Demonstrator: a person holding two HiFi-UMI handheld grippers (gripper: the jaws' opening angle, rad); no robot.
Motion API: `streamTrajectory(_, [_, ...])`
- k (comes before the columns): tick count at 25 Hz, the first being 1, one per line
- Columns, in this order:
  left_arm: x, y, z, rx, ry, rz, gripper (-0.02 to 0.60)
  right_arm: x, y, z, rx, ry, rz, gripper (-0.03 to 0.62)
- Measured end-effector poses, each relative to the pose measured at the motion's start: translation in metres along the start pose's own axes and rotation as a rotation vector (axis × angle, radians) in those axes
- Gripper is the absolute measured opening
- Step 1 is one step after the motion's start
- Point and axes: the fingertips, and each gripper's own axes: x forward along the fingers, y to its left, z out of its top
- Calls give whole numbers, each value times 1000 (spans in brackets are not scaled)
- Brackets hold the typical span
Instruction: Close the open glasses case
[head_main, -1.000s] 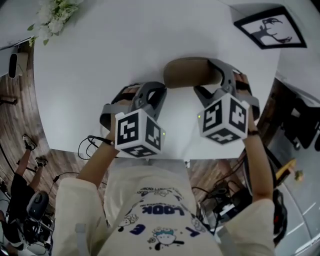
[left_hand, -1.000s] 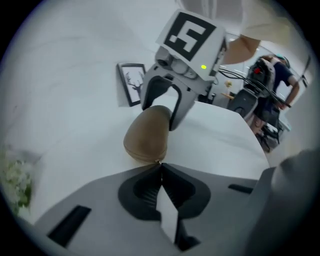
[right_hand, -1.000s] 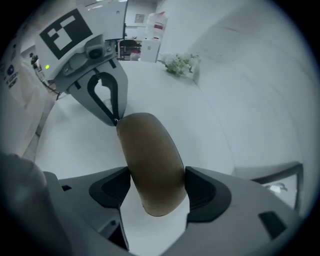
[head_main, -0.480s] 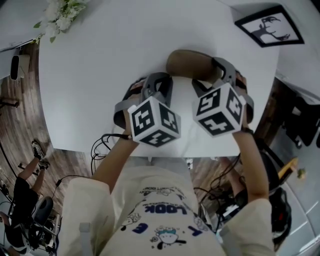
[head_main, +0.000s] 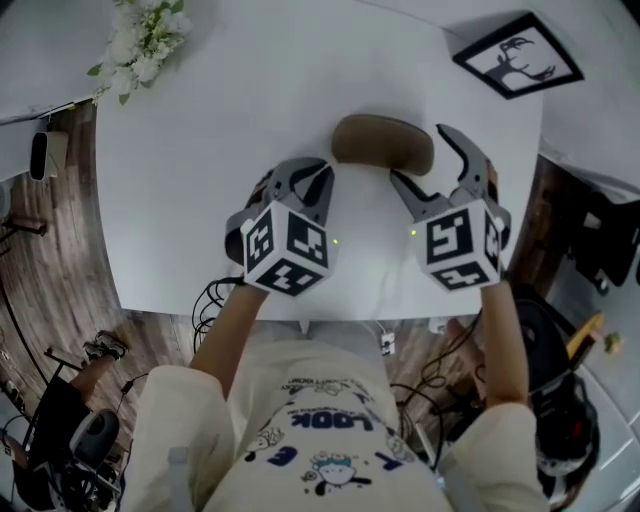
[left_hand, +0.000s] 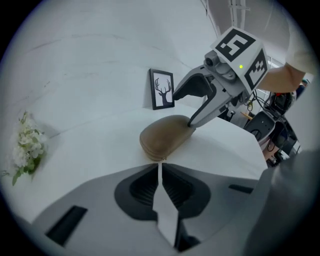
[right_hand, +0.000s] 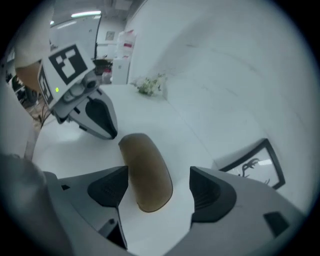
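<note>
The right gripper (head_main: 420, 155) is held wide, its jaws having just been opened further, and the brown glasses case (head_main: 380, 142) is seen between them, untouched by the pads. The left gripper (head_main: 318, 172) is pressed shut on nothing just beside the case. The case is laid lid-down on the white desk (head_main: 200, 150).

A white, smooth-topped bench (head_main: 220, 130) carries three things. Near its middle lies a brown oval glasses case (head_main: 383, 144) — lid down, seam closed along its edge, flat on the bare top. At the far left corner lies a sprig of white flowers with green leaves (head_main: 145, 40). At the far right corner a black-framed deer picture (head_main: 517, 55) stands upright by the pale wall (left_hand: 90, 60) — well apart from the case.
</note>
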Motion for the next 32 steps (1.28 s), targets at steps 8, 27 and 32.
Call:
streamTrajectory(8, [-123, 29, 86, -148, -375, 102, 2, -101, -21, 54, 771, -472, -147, 350])
streamTrajectory(27, [-256, -33, 180, -82, -749, 325, 2, -255, -1, 77, 887, -769, -602, 0])
streamTrajectory(32, [-271, -51, 185, -66, -764, 367, 2, -274, 5, 71, 872, -802, -598, 0])
